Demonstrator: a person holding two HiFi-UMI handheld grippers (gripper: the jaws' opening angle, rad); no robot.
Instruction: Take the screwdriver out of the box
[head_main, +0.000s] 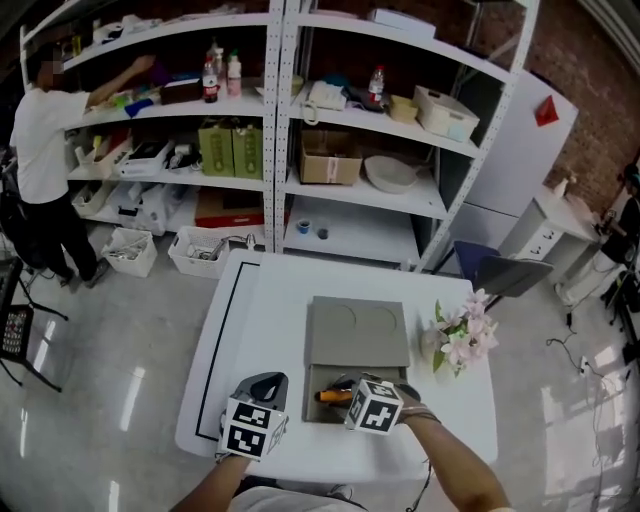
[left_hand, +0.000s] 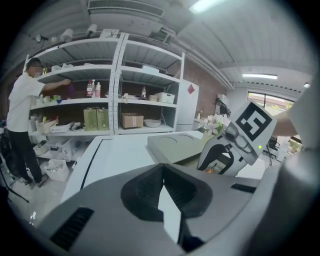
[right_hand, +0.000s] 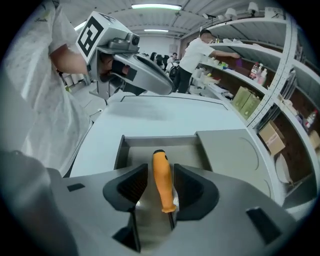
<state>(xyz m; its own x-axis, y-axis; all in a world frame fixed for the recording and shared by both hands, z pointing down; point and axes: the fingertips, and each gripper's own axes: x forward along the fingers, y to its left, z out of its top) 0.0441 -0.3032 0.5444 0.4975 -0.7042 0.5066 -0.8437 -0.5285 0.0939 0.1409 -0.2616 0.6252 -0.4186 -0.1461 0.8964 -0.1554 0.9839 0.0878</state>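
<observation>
Right claw (right_hand: 156, 186) hangs over white table (head_main: 260, 330) facing stocked metal shelves (head_main: 282, 100).

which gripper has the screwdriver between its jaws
The right gripper: its open jaws straddle the orange screwdriver in the box. The left gripper is shut and empty.

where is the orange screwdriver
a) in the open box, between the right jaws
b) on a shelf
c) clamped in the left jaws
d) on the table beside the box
a: the right gripper view shows the screwdriver in the box, with the right gripper's jaws apart on either side of its handle.
</observation>
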